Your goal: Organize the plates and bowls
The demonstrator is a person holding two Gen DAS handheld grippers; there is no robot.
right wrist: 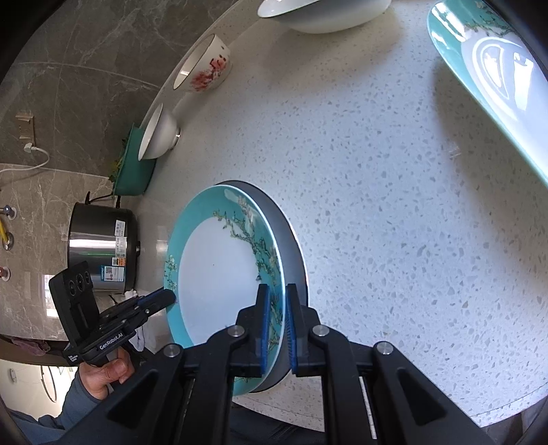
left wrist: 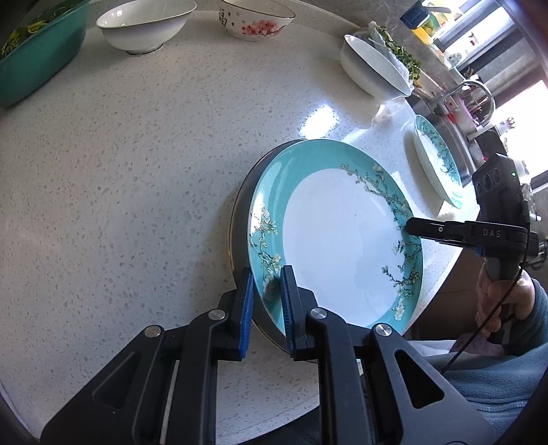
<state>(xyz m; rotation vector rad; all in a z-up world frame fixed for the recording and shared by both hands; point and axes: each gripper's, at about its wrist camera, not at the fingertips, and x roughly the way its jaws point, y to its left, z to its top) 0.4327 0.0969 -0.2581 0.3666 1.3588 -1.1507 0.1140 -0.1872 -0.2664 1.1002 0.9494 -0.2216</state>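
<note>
"DAS" white on right gripper (left wrist: 423, 228) body | "GenRobot.AI" white on left gripper (right wrist: 157, 299) body | blue 福 on far blossom bowl (left wrist: 257, 18) | rice cooker (right wrist: 102, 248) stickers unreadable

Both claws clamp opposite rims of the teal plate (left wrist: 335, 236) stacked on a dark plate (left wrist: 241, 219) near the bench (left wrist: 137, 164) front edge, with open speckled surface beyond it, hemmed at the back edge by white bowls (left wrist: 145, 24), a green tub (left wrist: 37, 58) and, toward the sink side, another teal plate (left wrist: 436, 161).
</note>
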